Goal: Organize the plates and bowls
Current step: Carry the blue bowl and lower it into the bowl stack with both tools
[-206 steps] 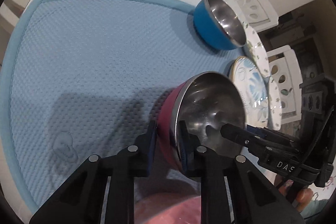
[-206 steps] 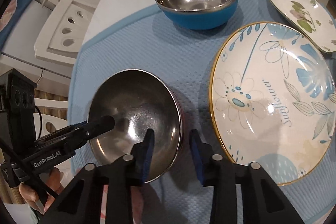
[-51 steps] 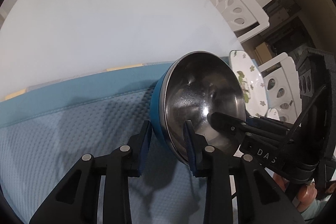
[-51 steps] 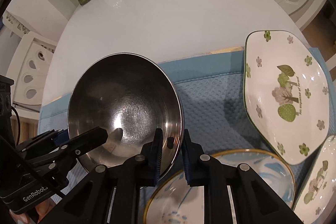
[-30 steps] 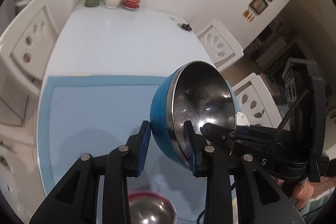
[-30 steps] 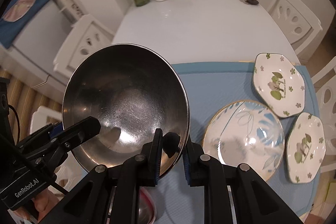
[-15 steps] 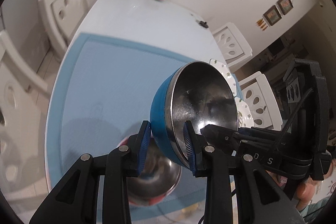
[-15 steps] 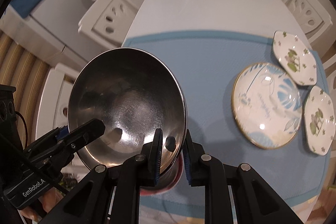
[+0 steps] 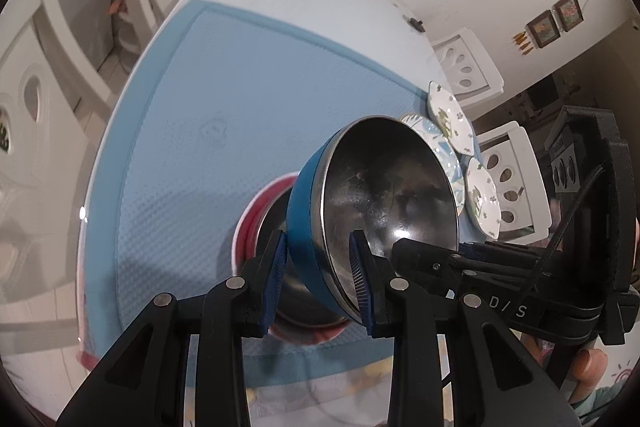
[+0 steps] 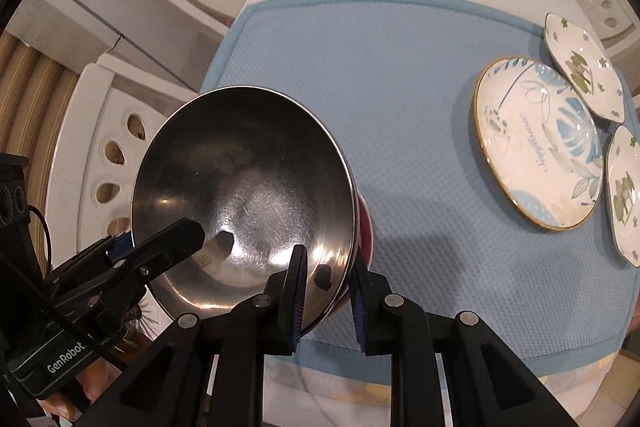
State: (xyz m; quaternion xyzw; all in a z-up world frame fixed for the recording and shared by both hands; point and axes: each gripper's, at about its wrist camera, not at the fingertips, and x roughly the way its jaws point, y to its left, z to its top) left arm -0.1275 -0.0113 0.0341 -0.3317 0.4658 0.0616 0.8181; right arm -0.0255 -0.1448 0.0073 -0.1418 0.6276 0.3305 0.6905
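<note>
- The blue bowl (image 9: 308,211) is pinched at its rim by the left hand-held gripper (image 9: 320,275).
- Its opposite rim is pinched by the right hand-held gripper (image 10: 326,291).
- It is held tilted above the red bowl (image 9: 256,215) on the mat (image 9: 208,131).

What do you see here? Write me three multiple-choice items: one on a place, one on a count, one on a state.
1. Where is the red bowl?
A. on the bare white table
B. on the blue mat, beneath the held blue bowl
C. on a chair

2. How many plates lie on the mat?
A. three
B. two
C. five

3. How is the right gripper?
A. open, clear of the bowl
B. shut on nothing
C. shut on the blue bowl's rim

Key: 1 B, its red side shows under the blue bowl, with mat around it. 2 A, one round and two small flowered ones lie at the mat's right side. 3 C, the pads press the rim from inside and outside.
</note>
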